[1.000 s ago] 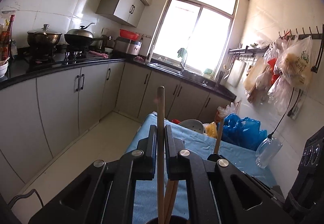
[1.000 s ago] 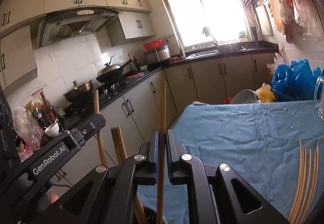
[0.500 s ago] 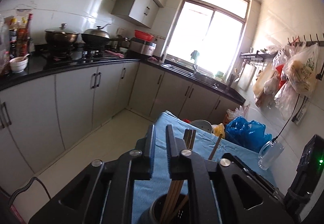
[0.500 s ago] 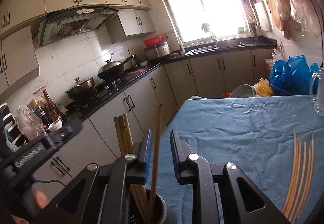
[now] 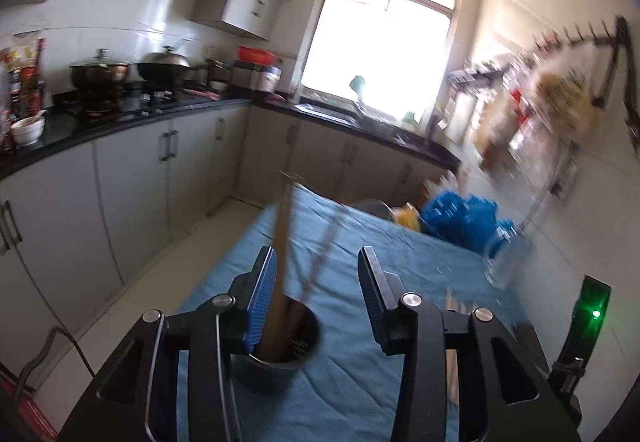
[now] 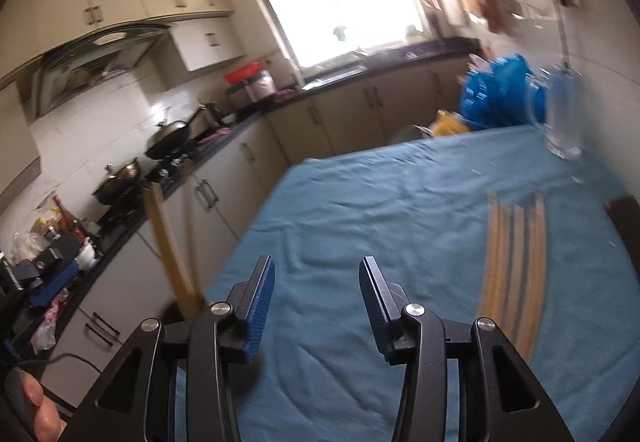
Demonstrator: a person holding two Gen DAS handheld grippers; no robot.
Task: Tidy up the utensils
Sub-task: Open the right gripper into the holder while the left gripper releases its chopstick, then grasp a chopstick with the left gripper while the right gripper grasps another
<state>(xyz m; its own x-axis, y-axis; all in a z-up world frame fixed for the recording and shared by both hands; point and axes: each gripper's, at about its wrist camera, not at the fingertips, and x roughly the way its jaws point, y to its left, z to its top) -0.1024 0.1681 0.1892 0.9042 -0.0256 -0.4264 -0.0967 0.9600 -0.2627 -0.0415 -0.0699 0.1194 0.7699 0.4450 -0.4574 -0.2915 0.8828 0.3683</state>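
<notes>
Kitchen: grey cabinets, black counter, stove with pots (image 5: 100, 72) along the wall, bright window (image 5: 380, 42) over the sink. Worktop is covered by a blue cloth (image 6: 380, 210). Both views are motion-blurred.

Landmark: dark holder cup (image 5: 280, 354), standing on the cloth near the worktop edge that faces the stove side. Chopsticks in the cup (image 5: 282, 254) stand upright-ish; one thinner stick leans toward the window side. In the right wrist view only the wooden tops (image 6: 168, 242) show, at the cloth's edge; the cup itself is mostly hidden behind the gripper there.

Loose chopsticks (image 6: 516, 266) lie flat on the cloth, well apart from the cup, toward the wall side, roughly parallel in a small fan. Their ends (image 5: 456, 302) are partly hidden behind the left gripper's finger. Clear jug or bottle (image 6: 564, 114) is at the far wall-side corner of the cloth, blue plastic bags (image 6: 496, 94) beyond it.

Left gripper (image 5: 316, 302): above the cup, pointing down-forward over it. Fingers spread wide, pinching nothing; the upright chopsticks sit just beside its left finger pad (image 5: 262, 298), contact unclear through blur.

Right gripper (image 6: 316, 302): over bare cloth between the cup and the loose chopsticks, tilted down. Fingers spread wide, empty, touching nothing.
</notes>
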